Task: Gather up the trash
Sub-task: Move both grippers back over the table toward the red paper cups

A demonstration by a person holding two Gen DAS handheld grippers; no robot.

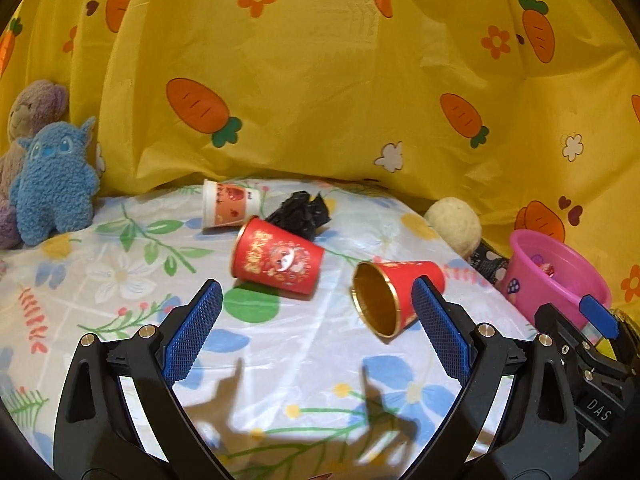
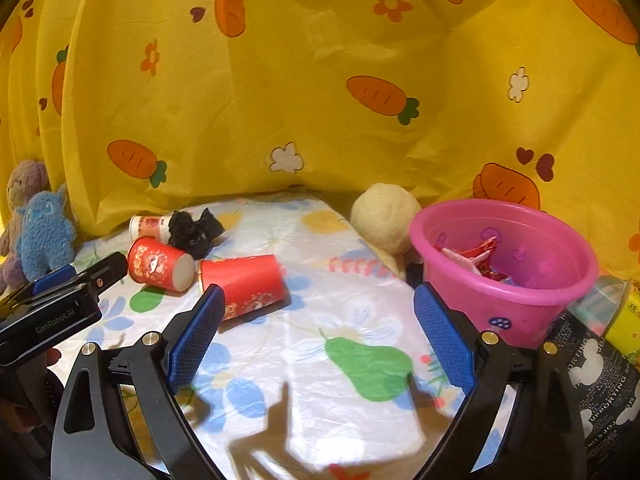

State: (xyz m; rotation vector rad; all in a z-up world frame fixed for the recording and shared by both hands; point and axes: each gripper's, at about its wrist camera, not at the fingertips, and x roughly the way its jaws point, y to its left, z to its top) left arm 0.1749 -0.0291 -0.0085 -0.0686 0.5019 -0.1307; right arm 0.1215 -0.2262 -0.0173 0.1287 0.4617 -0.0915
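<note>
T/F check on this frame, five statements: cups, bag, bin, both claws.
1. Both red cups, the near one and the far one, lie on their sides. True.
2. The pink bin is empty. False: it holds wrappers.
3. The left claw is shut on a cup. False: it is open and holds nothing.
4. The black crumpled bag lies behind the far red cup, beside the white cup. True.
5. The right claw is open and holds nothing. True.
</note>
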